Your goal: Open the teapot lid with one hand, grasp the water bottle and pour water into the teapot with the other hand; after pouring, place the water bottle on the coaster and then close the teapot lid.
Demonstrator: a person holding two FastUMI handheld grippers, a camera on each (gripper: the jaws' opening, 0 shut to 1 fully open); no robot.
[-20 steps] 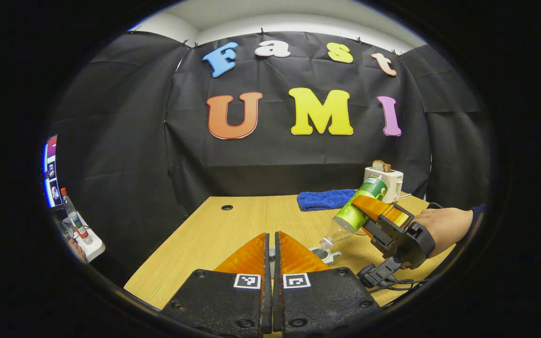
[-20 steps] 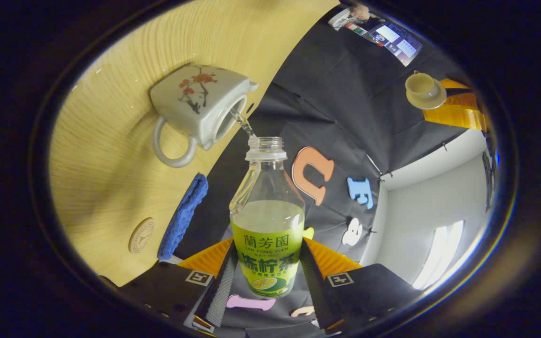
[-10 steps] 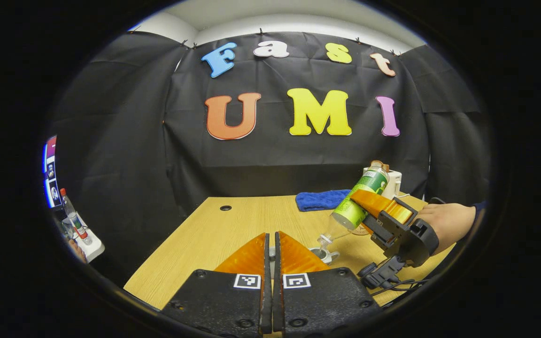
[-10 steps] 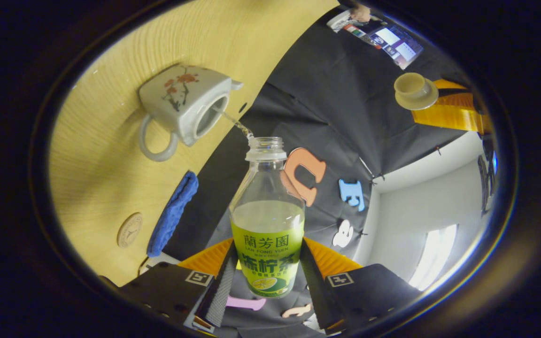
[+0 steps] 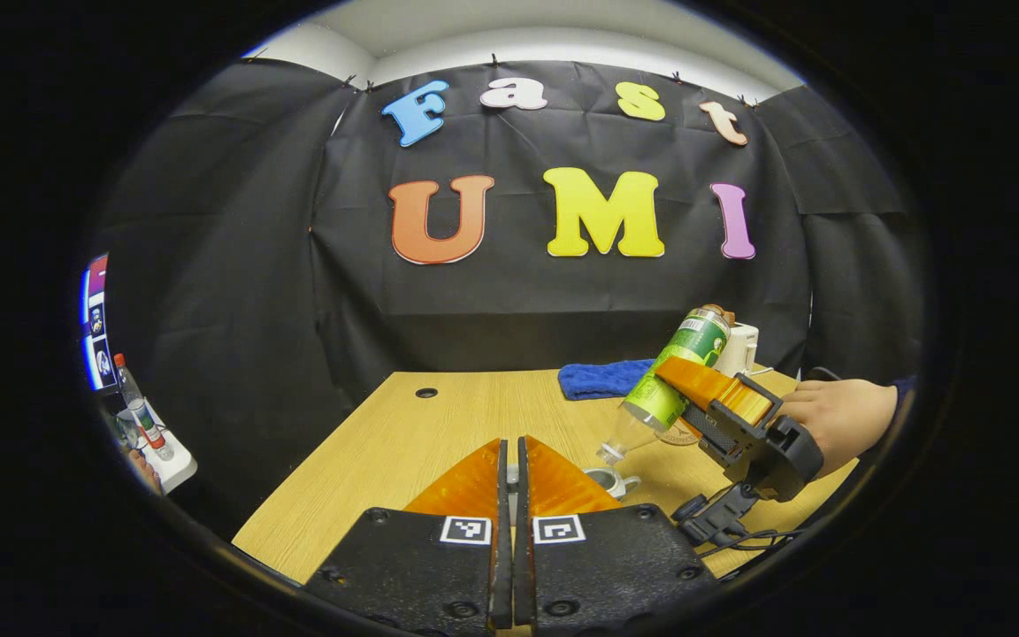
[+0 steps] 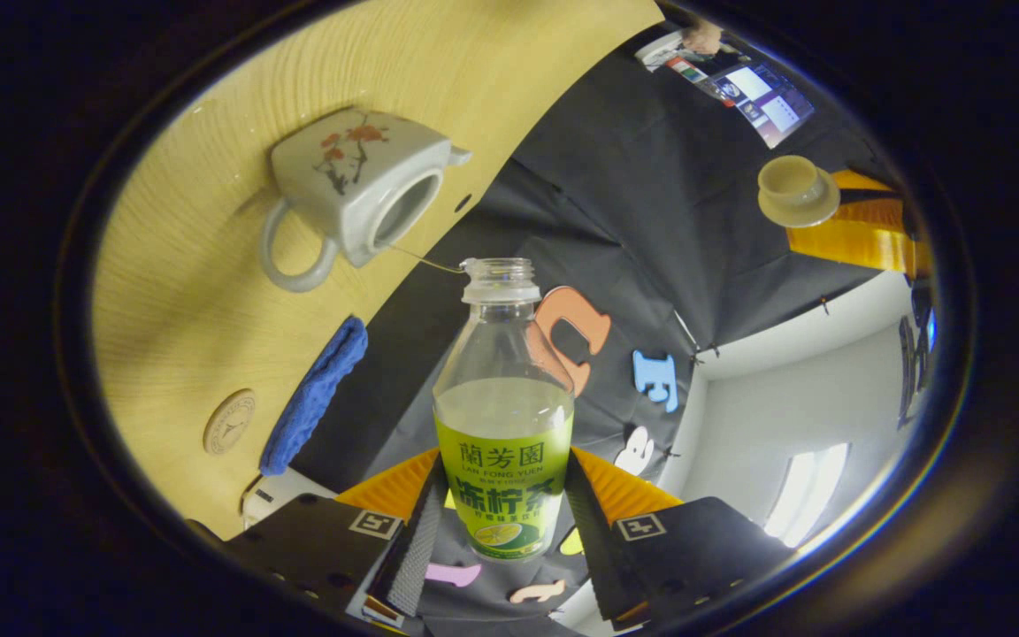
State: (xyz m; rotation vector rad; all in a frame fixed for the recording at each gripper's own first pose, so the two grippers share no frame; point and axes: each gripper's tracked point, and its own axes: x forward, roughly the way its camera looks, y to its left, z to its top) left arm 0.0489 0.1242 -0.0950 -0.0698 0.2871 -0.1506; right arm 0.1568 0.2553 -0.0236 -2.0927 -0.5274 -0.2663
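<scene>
In the left gripper view, the left tool (image 5: 514,460) sits nearest, its fingers pressed together; the right gripper view shows them pinching the teapot lid (image 6: 797,190) by its edge, held in the air. Just beyond those fingertips stands the open teapot (image 5: 609,482) on the wooden counter (image 5: 439,433). To the right of it the right tool (image 5: 695,389), carried by a hand (image 5: 837,420), pinches the water bottle (image 5: 673,380) across its labelled body, both fingers on it, the bottle tilted neck-down toward the pot. In the right gripper view the bottle (image 6: 502,416) is roughly half full, cap off, and a hair-thin thread of water runs from its mouth to the teapot (image 6: 355,190) opening.

Farther off, a round coaster (image 5: 676,433) lies beside the bottle on the counter, partly hidden behind the right tool; a folded blue cloth (image 5: 602,378) lies near the far edge, and a white toaster (image 5: 739,347) is partly hidden behind the bottle's base. Cables (image 5: 731,531) trail from the right tool.

Compared with a second ago, the bottle is raised and tilted less steeply, its mouth has drawn away from the pot, and the stream has thinned from a clear pour to a trickle. The left tool has barely shifted.
</scene>
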